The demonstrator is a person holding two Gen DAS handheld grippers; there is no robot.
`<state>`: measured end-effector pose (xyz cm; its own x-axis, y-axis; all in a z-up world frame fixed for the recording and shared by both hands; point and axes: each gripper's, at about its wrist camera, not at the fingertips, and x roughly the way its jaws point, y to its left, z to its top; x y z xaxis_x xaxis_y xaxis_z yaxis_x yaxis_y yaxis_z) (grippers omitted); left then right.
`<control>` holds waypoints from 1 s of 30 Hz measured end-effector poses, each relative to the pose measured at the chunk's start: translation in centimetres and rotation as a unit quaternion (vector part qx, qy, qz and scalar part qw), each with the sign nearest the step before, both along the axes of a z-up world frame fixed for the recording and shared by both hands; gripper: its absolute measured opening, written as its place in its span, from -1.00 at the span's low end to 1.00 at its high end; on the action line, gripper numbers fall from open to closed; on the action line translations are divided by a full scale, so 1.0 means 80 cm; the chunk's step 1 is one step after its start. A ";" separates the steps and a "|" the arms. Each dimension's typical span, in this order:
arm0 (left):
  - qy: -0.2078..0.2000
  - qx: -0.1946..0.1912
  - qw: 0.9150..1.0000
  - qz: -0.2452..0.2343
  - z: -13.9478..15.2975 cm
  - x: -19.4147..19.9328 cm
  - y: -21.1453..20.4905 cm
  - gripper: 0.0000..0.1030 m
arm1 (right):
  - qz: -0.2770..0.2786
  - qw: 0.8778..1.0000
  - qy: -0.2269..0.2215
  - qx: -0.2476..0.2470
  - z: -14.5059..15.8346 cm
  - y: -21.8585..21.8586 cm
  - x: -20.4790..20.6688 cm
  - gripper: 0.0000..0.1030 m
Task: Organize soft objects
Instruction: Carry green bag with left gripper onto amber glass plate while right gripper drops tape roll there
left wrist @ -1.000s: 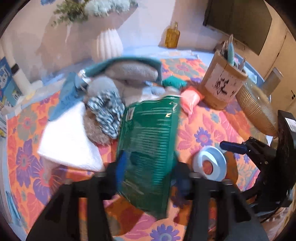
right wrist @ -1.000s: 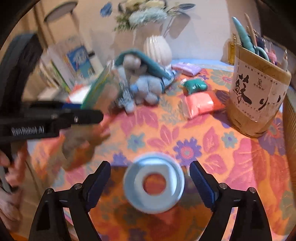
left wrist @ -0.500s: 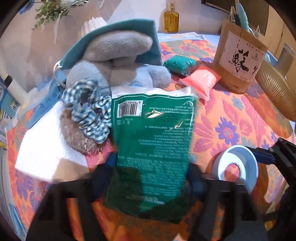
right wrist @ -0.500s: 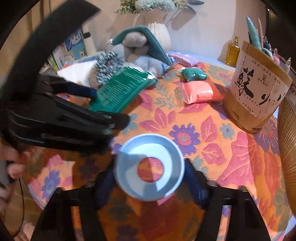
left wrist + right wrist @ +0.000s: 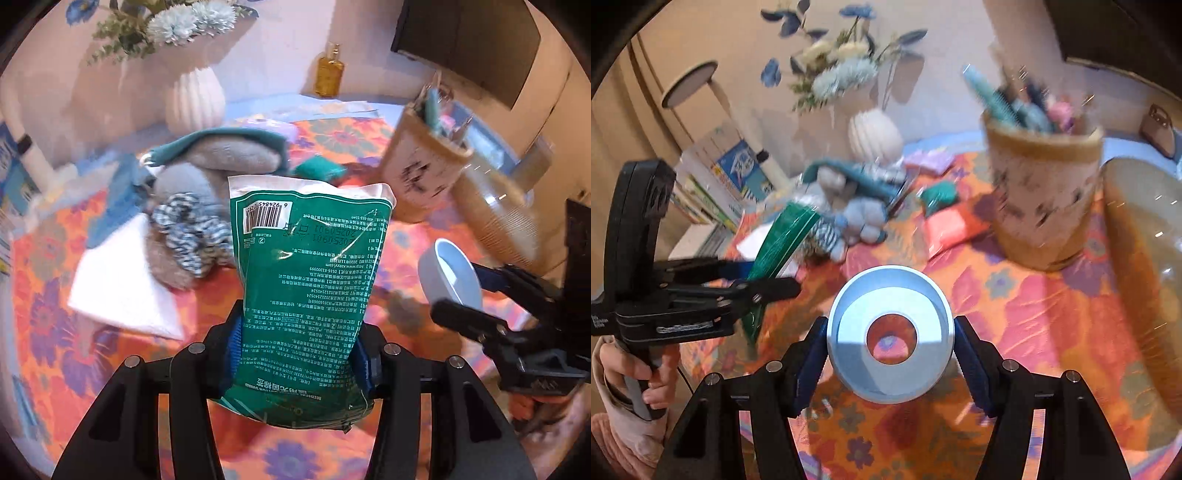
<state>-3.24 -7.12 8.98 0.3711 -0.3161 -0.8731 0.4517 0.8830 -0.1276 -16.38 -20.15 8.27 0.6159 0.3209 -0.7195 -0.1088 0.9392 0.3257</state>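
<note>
Two wrist fisheyes, close, angled down, sharing the floral table (image 5: 48,280) and plush pile (image 5: 857,206)

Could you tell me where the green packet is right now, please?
The green packet is lifted above the floral tablecloth, between the closing fingers of the left gripper, in front of the plush toy.

Surface: a table under an orange floral cloth (image 5: 48,306), pink and purple blooms across it.
Far edge: a white ribbed vase (image 5: 194,99) with flowers and an amber pump bottle (image 5: 330,74).
Left of middle: a white folded cloth (image 5: 122,284) lying flat, a checked scrunchie (image 5: 192,232) and a grey plush toy (image 5: 225,158) with a teal cap just beside it.
Middle, further back: a small teal pouch (image 5: 319,168) and a pink pouch (image 5: 951,229), close together.
Right side: a tan tub of pens (image 5: 1043,195), blurred, next to a woven basket (image 5: 1141,258).
</note>
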 end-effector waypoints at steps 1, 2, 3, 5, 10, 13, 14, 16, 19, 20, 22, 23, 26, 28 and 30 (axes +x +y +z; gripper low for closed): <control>-0.002 0.001 1.000 -0.005 0.008 -0.002 -0.001 -0.08 | -0.001 1.000 -0.005 -0.005 0.010 -0.006 -0.004 0.27; -0.009 0.006 1.000 -0.010 0.014 -0.003 -0.008 -0.08 | -0.002 1.000 -0.010 -0.011 0.020 -0.014 -0.006 0.27; -0.017 0.015 1.000 -0.014 0.022 -0.003 -0.017 -0.07 | -0.006 1.000 -0.013 -0.013 0.029 -0.023 -0.006 0.27; -0.022 0.015 0.999 -0.022 0.033 -0.004 -0.035 -0.07 | -0.019 1.000 -0.012 -0.018 0.045 -0.044 -0.007 0.27; -0.004 -0.014 0.998 -0.066 0.049 0.000 -0.098 -0.03 | -0.053 0.999 0.003 -0.013 0.063 -0.099 -0.008 0.28; -0.007 -0.023 0.995 -0.099 0.058 -0.002 -0.140 -0.03 | -0.071 0.997 0.015 -0.021 0.069 -0.139 -0.011 0.28; -0.007 -0.026 0.993 -0.111 0.062 -0.007 -0.157 -0.03 | -0.079 0.996 0.018 -0.023 0.071 -0.151 -0.012 0.28; 0.000 -0.039 0.990 -0.134 0.063 -0.011 -0.187 -0.03 | -0.105 0.994 0.023 -0.028 0.076 -0.182 -0.017 0.28; -0.002 -0.047 0.984 -0.169 0.068 -0.017 -0.245 -0.03 | -0.133 0.991 0.026 -0.021 0.079 -0.223 -0.024 0.28; -0.002 -0.048 0.983 -0.177 0.067 -0.018 -0.259 -0.03 | -0.142 0.989 0.029 -0.019 0.077 -0.235 -0.025 0.28; 0.003 -0.050 0.980 -0.192 0.063 -0.019 -0.290 0.00 | -0.160 0.986 0.040 -0.015 0.071 -0.257 -0.027 0.28; 0.005 -0.050 0.979 -0.196 0.061 -0.019 -0.303 0.00 | -0.167 0.985 0.044 -0.012 0.069 -0.265 -0.028 0.28; 0.004 -0.046 0.977 -0.209 0.051 -0.017 -0.340 0.05 | -0.186 0.981 0.054 -0.001 0.059 -0.291 -0.032 0.29; 0.016 -0.051 0.976 -0.211 0.040 -0.012 -0.354 0.10 | -0.197 0.978 0.064 0.005 0.052 -0.302 -0.030 0.31; 0.025 -0.054 0.976 -0.210 0.030 -0.006 -0.361 0.59 | -0.218 0.973 0.080 0.007 0.043 -0.316 -0.029 0.32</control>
<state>-3.72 -35.97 11.41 0.1472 -0.5221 -0.8401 0.7622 0.6012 -0.2401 -18.69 -45.47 11.67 0.5760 0.0648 -0.8148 0.3514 0.8804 0.3184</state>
